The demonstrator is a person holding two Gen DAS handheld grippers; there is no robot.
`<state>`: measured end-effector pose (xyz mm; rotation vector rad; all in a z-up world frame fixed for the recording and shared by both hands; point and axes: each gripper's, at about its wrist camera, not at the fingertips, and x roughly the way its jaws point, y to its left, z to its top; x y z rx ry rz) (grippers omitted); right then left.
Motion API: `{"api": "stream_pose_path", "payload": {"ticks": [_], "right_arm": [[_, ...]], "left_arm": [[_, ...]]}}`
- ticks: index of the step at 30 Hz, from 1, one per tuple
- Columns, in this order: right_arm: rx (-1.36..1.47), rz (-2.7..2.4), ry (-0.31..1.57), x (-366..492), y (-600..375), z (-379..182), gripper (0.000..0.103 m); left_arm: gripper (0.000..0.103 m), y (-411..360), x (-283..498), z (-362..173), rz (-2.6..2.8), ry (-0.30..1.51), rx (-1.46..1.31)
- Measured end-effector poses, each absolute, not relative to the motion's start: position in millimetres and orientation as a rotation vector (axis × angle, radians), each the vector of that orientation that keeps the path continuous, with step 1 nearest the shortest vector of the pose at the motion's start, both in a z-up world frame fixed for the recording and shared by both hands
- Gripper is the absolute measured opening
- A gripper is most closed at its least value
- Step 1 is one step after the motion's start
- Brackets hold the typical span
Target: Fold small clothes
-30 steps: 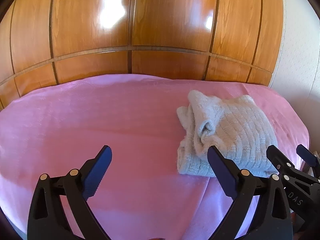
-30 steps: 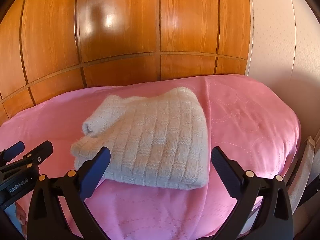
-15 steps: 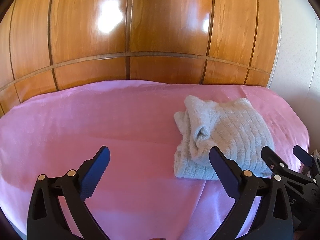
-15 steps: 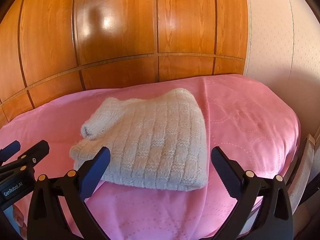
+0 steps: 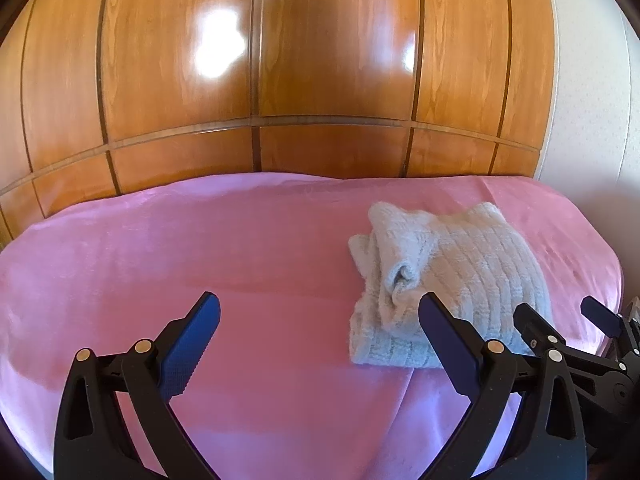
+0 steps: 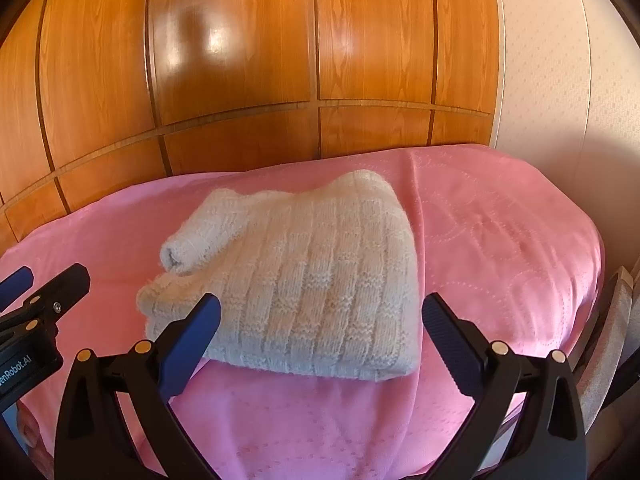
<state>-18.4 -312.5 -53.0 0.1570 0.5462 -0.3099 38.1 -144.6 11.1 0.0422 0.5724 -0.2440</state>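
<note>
The white knitted sweater [image 6: 304, 280] is lying folded on the pink bedspread [image 6: 500, 248], at about 1 o'clock in the left view. It is looking soft, light and floppy; pinching through all layers at the near thick edge seems best. The left hand-held gripper [image 5: 320, 320] and the right hand-held gripper [image 6: 320, 320] are hovering spread, holding nothing. The underlayers are hidden.

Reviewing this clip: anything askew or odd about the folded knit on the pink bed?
Mostly tidy. The white knit sweater lies folded on the pink bedspread, but one rolled sleeve end sticks out at its left edge, untucked. Both the left gripper and right gripper are open, touching nothing.
</note>
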Motion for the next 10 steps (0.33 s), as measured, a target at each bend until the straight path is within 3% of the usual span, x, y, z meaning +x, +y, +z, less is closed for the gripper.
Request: {"api": "stream_pose_path", "payload": {"ticks": [10], "right_arm": [[0.160,-0.310,0.546,-16.0,-313.1,-55.1,0.101]], "left_arm": [[0.098,-141.7,49.3,-1.4,-0.217,0.656,0.025]]}}
